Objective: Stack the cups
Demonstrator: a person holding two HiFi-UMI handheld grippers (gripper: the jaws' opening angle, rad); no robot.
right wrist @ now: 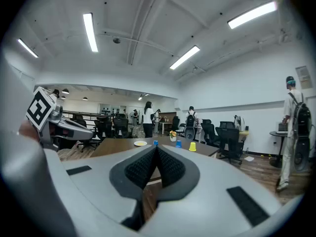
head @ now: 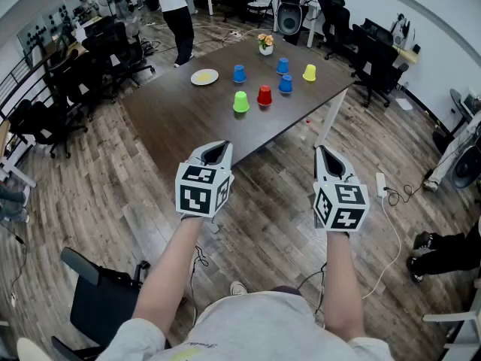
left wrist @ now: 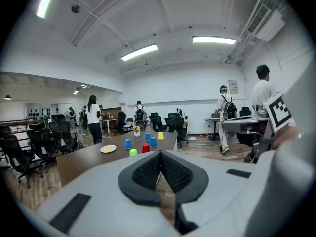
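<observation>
The green cup (head: pixel 240 101) and red cup (head: pixel 264 95) stand side by side on the far part of the table (head: pixel 173 119), with three blue cups (head: pixel 239 73) and a yellow cup (head: pixel 310 72) behind them. In the right gripper view, that gripper's body hides the first two. We hold the left gripper (head: pixel 218 147) and right gripper (head: pixel 325 152) before the table's near edge, well apart from the cups, both with jaws pressed together on nothing.

We are in a big office room.
We see a brown wood floor (head: pixel 90 201), a dark worktop (head: pixel 192 119), black chairs (head: pixel 46 120) near it, white walls (left wrist: pixel 177 85) and long bright lights (left wrist: pixel 139 52) up on the ceiling.
</observation>
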